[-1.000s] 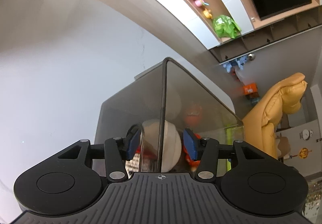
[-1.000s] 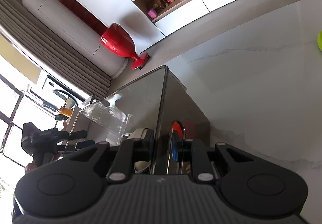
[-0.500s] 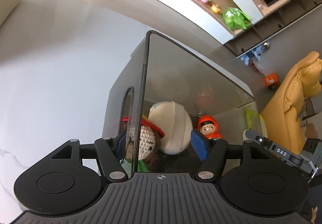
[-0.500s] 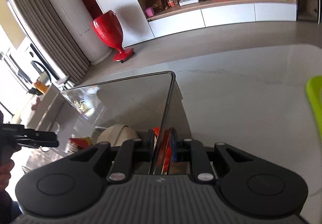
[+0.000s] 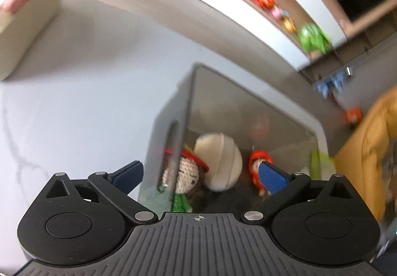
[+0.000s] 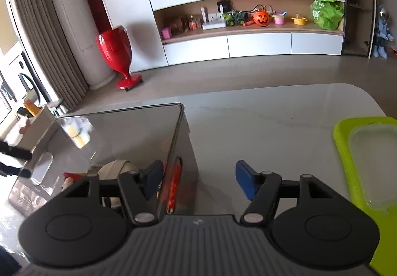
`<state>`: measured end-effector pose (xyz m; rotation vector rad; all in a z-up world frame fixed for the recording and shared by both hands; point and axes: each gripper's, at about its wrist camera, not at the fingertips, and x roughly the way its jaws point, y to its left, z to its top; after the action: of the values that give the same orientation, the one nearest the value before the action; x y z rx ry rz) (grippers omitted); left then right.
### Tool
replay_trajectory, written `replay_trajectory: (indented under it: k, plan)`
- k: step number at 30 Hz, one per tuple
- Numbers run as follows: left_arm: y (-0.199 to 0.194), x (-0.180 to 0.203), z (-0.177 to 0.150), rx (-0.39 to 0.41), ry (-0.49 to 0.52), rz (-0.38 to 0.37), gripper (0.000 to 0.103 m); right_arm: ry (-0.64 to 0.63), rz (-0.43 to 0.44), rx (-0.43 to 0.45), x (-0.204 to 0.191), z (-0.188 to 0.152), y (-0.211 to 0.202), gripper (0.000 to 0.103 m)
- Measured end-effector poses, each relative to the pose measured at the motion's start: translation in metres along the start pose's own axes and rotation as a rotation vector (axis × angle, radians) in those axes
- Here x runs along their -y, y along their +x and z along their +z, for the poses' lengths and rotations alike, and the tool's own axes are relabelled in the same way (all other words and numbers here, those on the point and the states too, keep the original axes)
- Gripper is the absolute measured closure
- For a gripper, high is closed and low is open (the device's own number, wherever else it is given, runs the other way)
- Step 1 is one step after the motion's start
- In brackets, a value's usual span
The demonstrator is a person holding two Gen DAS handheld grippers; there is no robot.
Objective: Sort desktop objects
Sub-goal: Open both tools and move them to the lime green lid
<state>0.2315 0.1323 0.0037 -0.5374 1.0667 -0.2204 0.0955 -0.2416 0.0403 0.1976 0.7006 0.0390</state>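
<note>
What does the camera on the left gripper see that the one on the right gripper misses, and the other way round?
Only the left wrist view shows the crocheted doll and the small orange-hooded figure plainly, inside the bin, plus a yellow chair.

Only the right wrist view shows the lime-green tray on the table and the red vase on the floor.

Both show the clear bin, the cream ball in it, and an open gripper straddling a bin wall: left gripper, right gripper.
</note>
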Motion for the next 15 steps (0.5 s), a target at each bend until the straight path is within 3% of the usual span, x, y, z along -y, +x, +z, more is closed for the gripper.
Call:
replay_trajectory:
  k: [2,5,9,11,15]
  plan:
    - [-0.016,0.008,-0.001,0.086,-0.009,0.051,0.000,0.004,-0.012,0.034,0.013,-0.009,-0.019,0.036]
    - [-0.045,0.047,-0.016,0.249,0.058,0.127,0.000,0.062,-0.018,0.084,0.044,-0.026,-0.054,0.036]
    - [-0.061,0.140,-0.055,0.363,0.279,0.081,0.000,0.166,-0.047,0.128,0.091,-0.053,-0.093,0.034]
    - [-0.055,0.192,-0.078,0.346,0.413,0.030,0.000,0.212,-0.077,0.139,0.114,-0.068,-0.108,0.031]
    - [-0.009,0.282,-0.126,0.181,0.607,-0.081,0.000,0.305,-0.137,0.160,0.160,-0.097,-0.140,0.028]
